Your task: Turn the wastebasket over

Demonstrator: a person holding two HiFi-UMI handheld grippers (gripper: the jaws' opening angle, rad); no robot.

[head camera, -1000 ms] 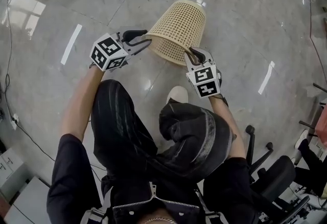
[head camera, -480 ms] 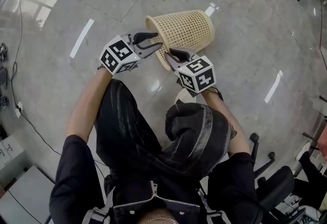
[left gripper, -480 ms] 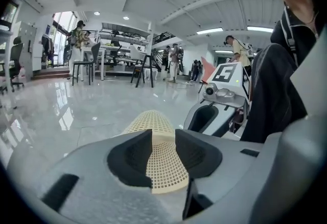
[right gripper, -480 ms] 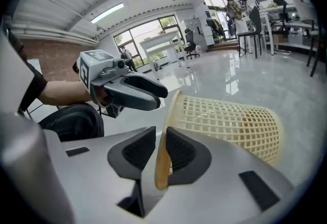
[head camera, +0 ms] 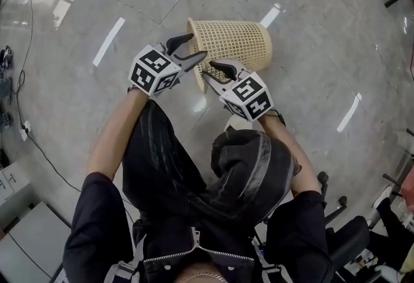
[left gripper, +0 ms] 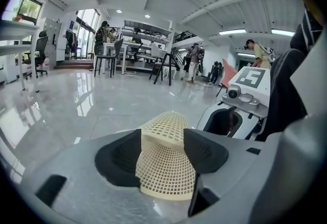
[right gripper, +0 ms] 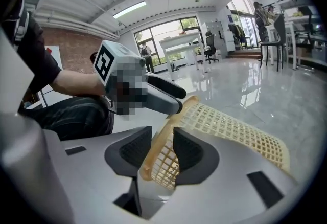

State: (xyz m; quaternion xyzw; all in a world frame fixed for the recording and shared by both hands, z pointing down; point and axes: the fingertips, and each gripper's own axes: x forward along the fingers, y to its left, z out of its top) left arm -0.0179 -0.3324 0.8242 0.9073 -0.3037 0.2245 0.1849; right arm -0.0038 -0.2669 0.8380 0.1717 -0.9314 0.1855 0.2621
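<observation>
Wastebasket [head camera: 236,42] on side; rim between fingers of left gripper [head camera: 198,45] and right gripper [head camera: 207,70]; both pairs just opening, released.

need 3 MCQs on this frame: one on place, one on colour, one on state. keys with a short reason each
1. What lies between the jaws of the right gripper?
A. the rim of the wastebasket
B. its base
C. nothing

2. What colour is the wastebasket?
A. black
B. cream
C. blue

3. How does the wastebasket sit?
A. upright on its base
B. upside down, mouth down
C. on its side

Key:
1 A: the right gripper view shows the rim running between the jaws. They have just been opening and stand wider than the rim.
2 B: the mesh reads as pale cream in all three views.
3 C: the head view shows its side wall resting on the floor, with the mouth facing sideways.
</observation>
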